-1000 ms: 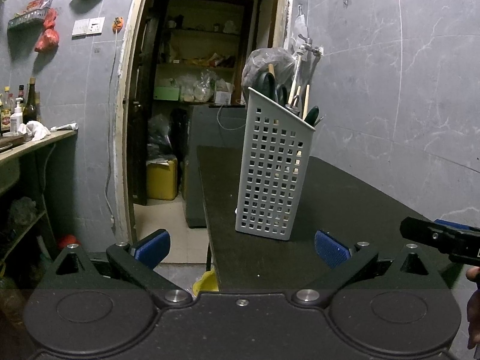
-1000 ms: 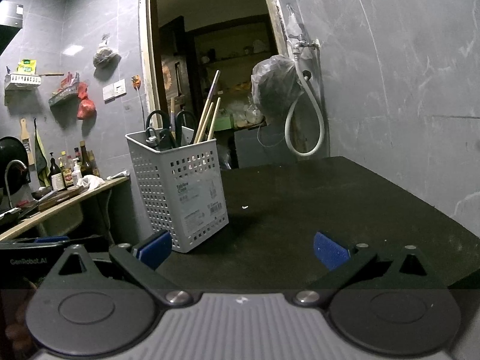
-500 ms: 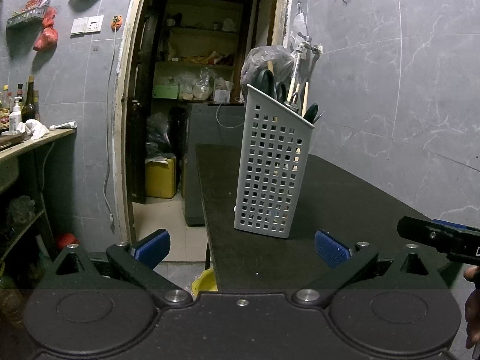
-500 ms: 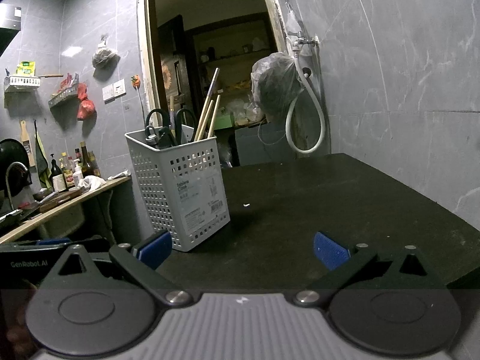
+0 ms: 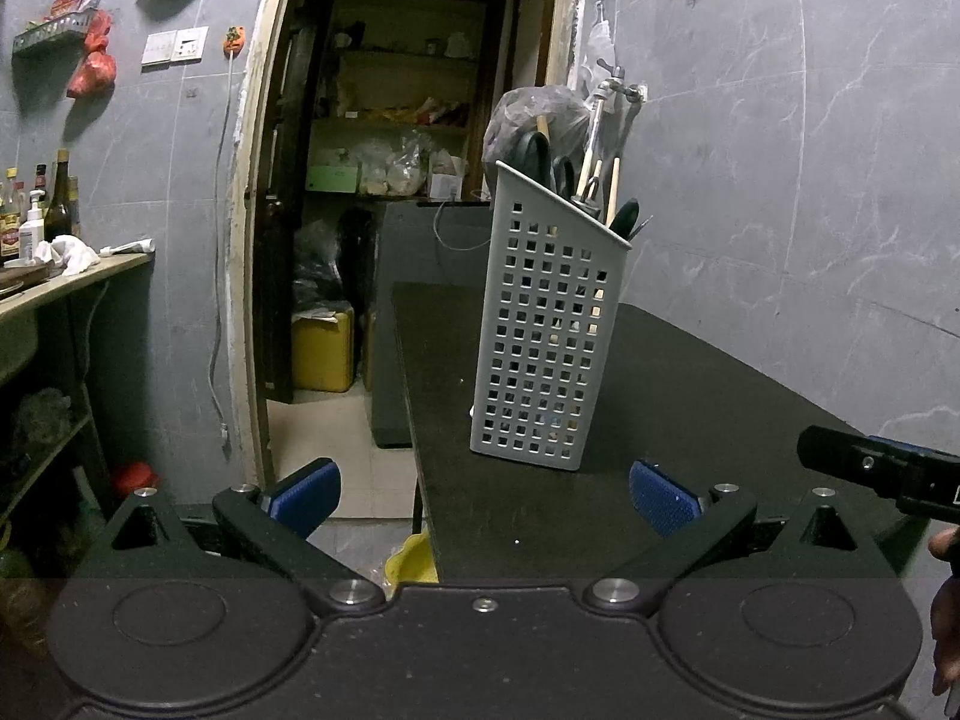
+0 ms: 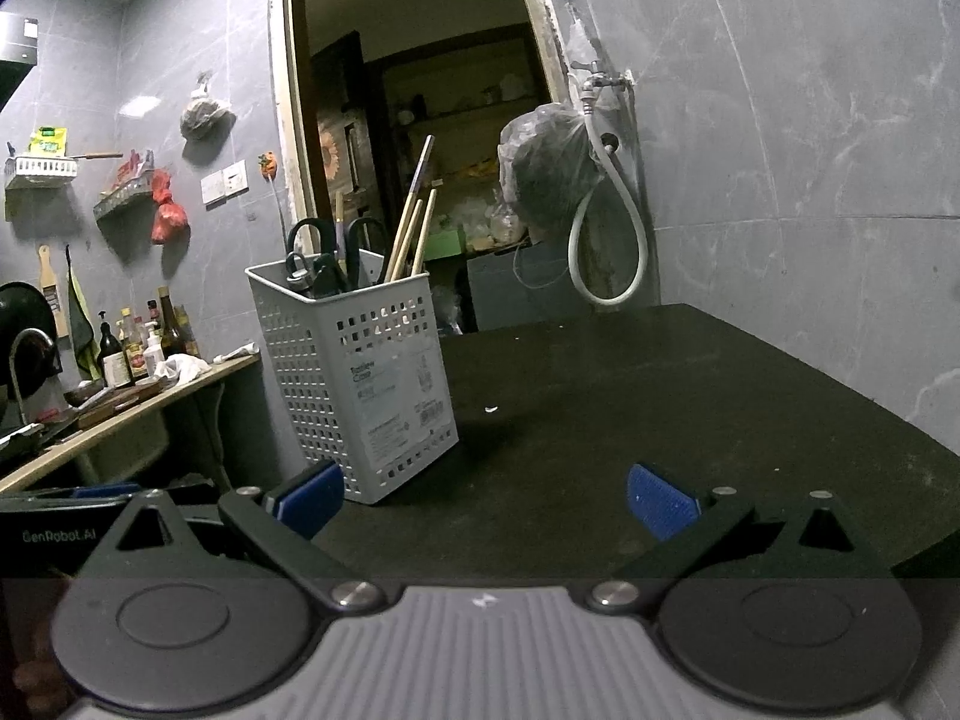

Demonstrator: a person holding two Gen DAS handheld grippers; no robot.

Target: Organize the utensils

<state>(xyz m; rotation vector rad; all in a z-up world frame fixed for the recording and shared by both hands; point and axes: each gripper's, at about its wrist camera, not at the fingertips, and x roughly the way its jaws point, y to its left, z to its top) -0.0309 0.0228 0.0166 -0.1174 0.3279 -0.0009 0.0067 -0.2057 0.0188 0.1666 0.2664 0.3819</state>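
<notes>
In the left wrist view the left gripper [image 5: 485, 495] sits at the lower centre, its 2 blue fingers [image 5: 305, 491] spread wide and holding nothing. The grey perforated basket [image 5: 549, 336] stands upright at centre frame, near the table's [image 5: 708, 396] left edge, with scissors and wooden sticks poking from its top.

In the right wrist view the right gripper [image 6: 485, 501] is likewise wide open and empty; the basket stands centre-left with scissors [image 6: 327, 255] and chopsticks [image 6: 414, 228] upright inside.

Any reach should probably come from above, gripping 1 handle, keeping the basket from tipping off that near edge. The table's right half lies bare for moving.
</notes>
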